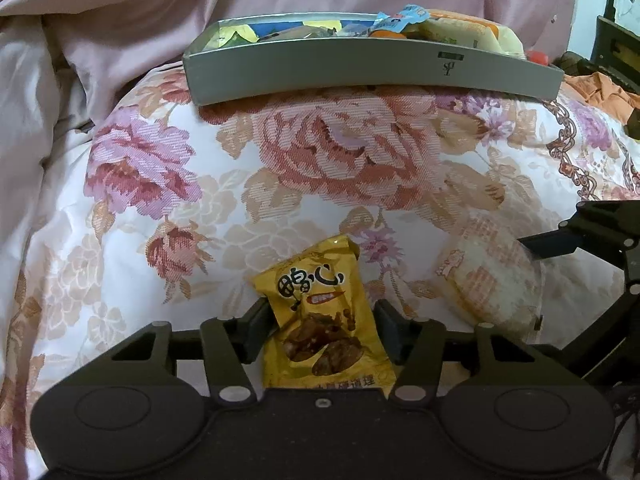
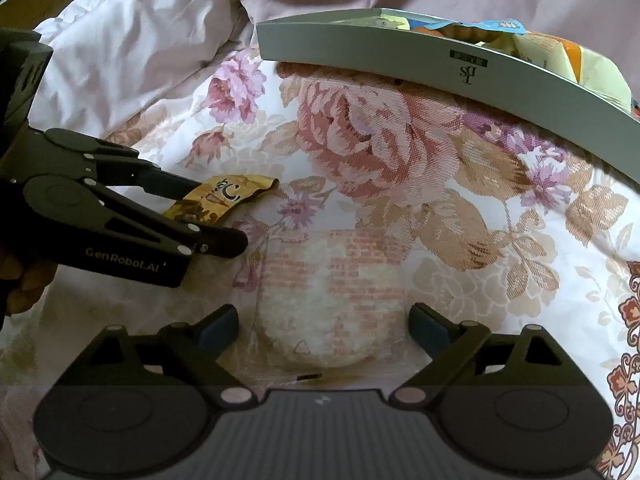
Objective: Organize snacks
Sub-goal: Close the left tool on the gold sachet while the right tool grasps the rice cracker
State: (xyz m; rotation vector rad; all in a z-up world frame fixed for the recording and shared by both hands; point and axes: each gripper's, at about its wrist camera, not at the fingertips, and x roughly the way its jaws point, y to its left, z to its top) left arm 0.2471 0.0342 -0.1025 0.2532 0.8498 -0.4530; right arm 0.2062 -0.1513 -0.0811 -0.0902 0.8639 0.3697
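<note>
A yellow snack packet (image 1: 320,320) printed with brown pieces lies on the floral bedspread (image 1: 340,152). My left gripper (image 1: 322,320) is shut on it, one pad against each side edge. The right wrist view shows that left gripper (image 2: 216,212) from the side, clamping the yellow packet (image 2: 216,200). To its right lies a round white rice cracker (image 2: 332,300) in a clear wrapper. My right gripper (image 2: 324,330) stands open around the cracker, both pads clear of it. Farther back sits a grey tray box (image 1: 360,68) holding several wrapped snacks (image 1: 452,28).
A rumpled pink quilt (image 1: 100,40) rises at the left and behind the tray (image 2: 400,60). Orange cloth (image 1: 600,88) and dark furniture (image 1: 616,48) lie at the far right. A person's hand (image 2: 20,284) holds the left gripper. Open bedspread lies between the snacks and the tray.
</note>
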